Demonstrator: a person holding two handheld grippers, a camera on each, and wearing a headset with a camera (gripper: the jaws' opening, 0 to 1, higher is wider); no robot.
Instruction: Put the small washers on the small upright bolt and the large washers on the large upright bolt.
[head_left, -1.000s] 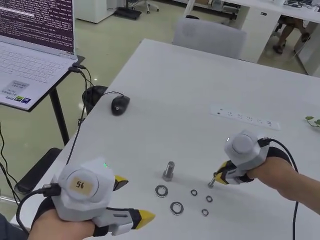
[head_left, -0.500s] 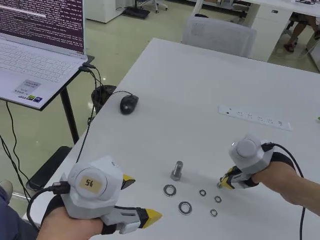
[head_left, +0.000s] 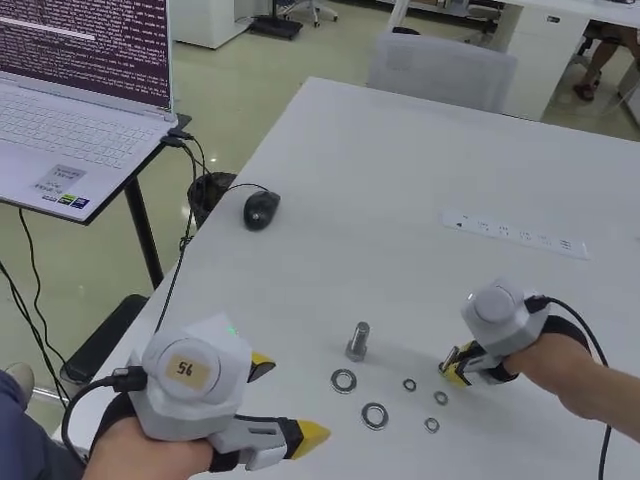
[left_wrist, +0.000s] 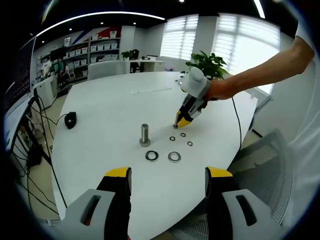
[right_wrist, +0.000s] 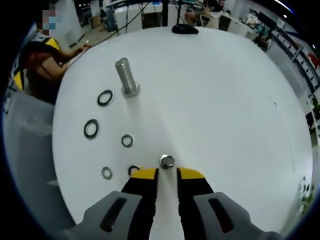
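Yellow label on left claw: "56".

Near the worktop's near edge stands the large bolt, with two large washers just before it. Three small washers lie to their right, and the small bolt beyond those, at the right tool's tips. The left tool hangs over the near left corner. A mouse sits by the left edge and a power strip lies far right.
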